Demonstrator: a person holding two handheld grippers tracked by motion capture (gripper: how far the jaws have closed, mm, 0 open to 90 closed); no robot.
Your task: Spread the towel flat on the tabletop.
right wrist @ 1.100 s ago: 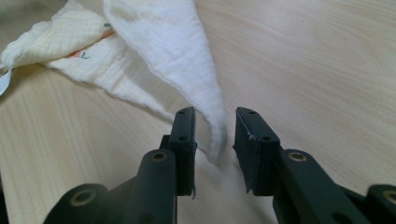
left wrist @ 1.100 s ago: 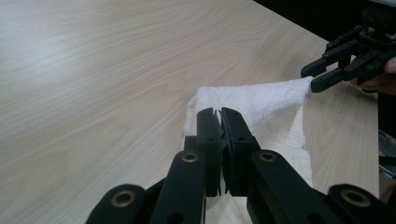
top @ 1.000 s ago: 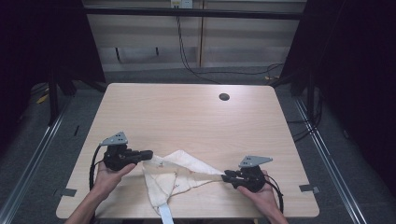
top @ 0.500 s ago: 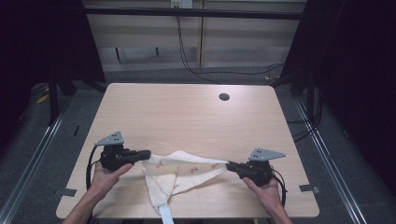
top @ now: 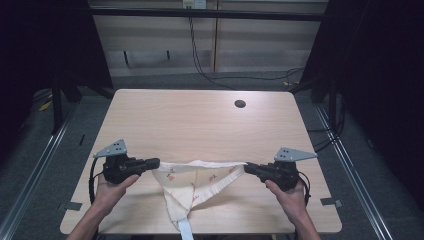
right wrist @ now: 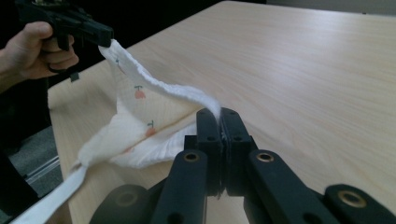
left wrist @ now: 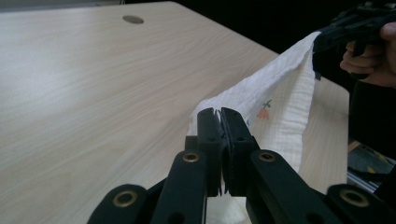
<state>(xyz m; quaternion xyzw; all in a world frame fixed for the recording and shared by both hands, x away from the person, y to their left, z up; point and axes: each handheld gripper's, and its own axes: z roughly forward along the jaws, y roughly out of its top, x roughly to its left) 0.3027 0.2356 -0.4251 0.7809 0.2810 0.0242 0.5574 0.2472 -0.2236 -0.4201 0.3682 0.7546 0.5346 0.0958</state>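
Note:
A white cloth (top: 196,177) with small orange prints hangs stretched between my two grippers above the near part of the wooden table (top: 200,125). My left gripper (top: 156,162) is shut on the cloth's left corner (left wrist: 219,112). My right gripper (top: 247,168) is shut on the right corner (right wrist: 215,111). The cloth's top edge runs taut from one to the other. Its middle sags onto the table, and a white strap (top: 185,231) trails over the near edge. In the right gripper view the cloth (right wrist: 140,130) droops toward the other hand.
A dark round hole (top: 240,104) lies in the table's far right part. Black cables (top: 200,60) run across the floor behind the table. Metal frame rails (top: 350,165) flank both sides.
My right gripper has closed on the cloth's right corner and lifted it up off the table. The cloth has stretched out between both grippers. The left gripper has stayed about where it was.

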